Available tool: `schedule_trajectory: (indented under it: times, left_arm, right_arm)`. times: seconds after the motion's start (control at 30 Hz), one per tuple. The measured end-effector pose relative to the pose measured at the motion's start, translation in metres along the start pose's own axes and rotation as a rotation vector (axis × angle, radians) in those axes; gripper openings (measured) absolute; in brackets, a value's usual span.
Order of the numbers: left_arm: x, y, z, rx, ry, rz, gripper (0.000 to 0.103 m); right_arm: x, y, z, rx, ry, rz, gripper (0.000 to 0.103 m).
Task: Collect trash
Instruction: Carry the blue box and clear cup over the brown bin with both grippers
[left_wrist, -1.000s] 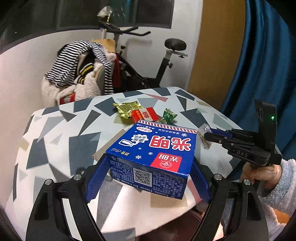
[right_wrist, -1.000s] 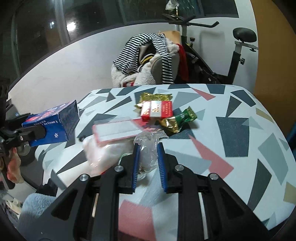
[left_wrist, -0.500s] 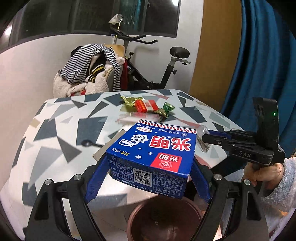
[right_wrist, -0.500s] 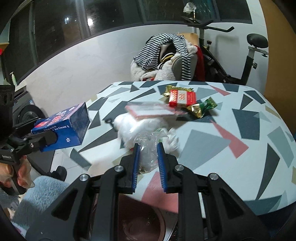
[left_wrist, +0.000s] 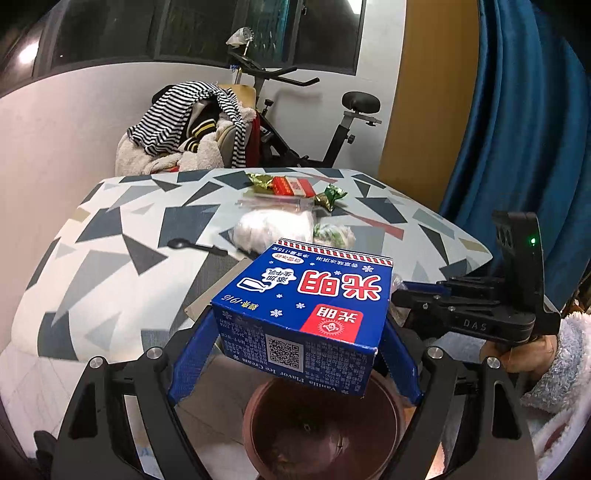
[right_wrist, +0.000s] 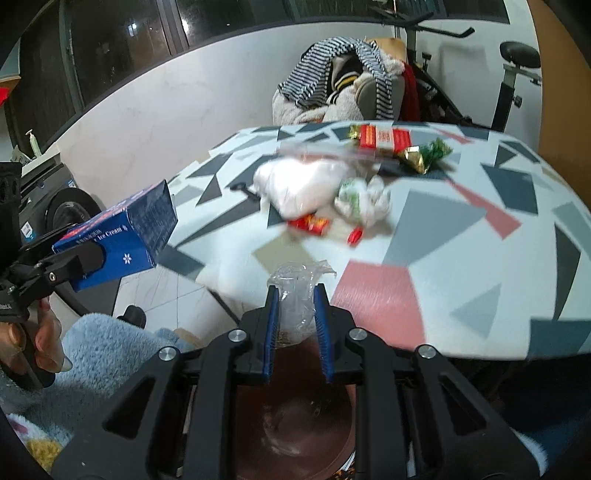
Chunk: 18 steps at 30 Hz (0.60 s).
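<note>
1. We see the left gripper (left_wrist: 295, 332) with its jaws set wide, and its blue pads press on the two sides of a blue ice cream box (left_wrist: 306, 317). The box is held off the table, a little tilted, with its printed top turned up.
2. Under the box stands a brown round bin (left_wrist: 321, 435) on the floor, just beside the near edge of the table. The box hangs partly over the bin's far rim.
3. The right gripper (right_wrist: 295, 317) has its jaws narrow, and they pinch a crumpled clear plastic wrapper (right_wrist: 295, 291). In the right wrist view the same bin (right_wrist: 295, 435) lies directly below this gripper.
4. In the left wrist view the right gripper (left_wrist: 397, 299) points toward the box from the right side, held by a hand (left_wrist: 517, 354) in a fluffy sleeve.
5. On the patterned table (left_wrist: 110, 258) more trash lies: a white plastic bag (left_wrist: 273, 229), a red packet (left_wrist: 291, 184), gold and green wrappers (left_wrist: 330, 197) and a small black spoon (left_wrist: 184, 244).
6. Behind the table we see a chair piled with clothes (left_wrist: 184, 129) and an exercise bike (left_wrist: 332, 122).
</note>
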<state>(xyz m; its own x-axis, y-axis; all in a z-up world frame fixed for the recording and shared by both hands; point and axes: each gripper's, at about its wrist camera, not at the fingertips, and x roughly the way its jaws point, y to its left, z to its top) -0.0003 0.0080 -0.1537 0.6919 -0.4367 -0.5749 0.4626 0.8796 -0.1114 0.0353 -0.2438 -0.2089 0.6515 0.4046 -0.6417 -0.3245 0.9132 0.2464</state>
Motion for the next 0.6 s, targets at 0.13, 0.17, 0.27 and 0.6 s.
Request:
schedule_trajectory:
  times: [0.13, 0.17, 0.27, 0.6]
  left_arm:
    - [-0.002, 0.002, -0.015, -0.017, 0.007, 0.014, 0.081]
    - [-0.002, 0.003, -0.019, -0.024, 0.012, 0.017, 0.081]
    - [-0.001, 0.005, -0.026, -0.033, 0.018, 0.027, 0.081]
    - [0.008, 0.001, -0.049, -0.041, 0.042, 0.024, 0.081]
  right_arm:
    - [0.009, 0.005, -0.014, -0.003, 0.028, 0.011, 0.023]
    - [0.013, 0.006, -0.019, -0.010, 0.039, 0.006, 0.023]
    - [0.020, 0.006, -0.028, -0.015, 0.067, 0.002, 0.023]
    - [0.066, 0.011, -0.056, -0.030, 0.265, 0.014, 0.023]
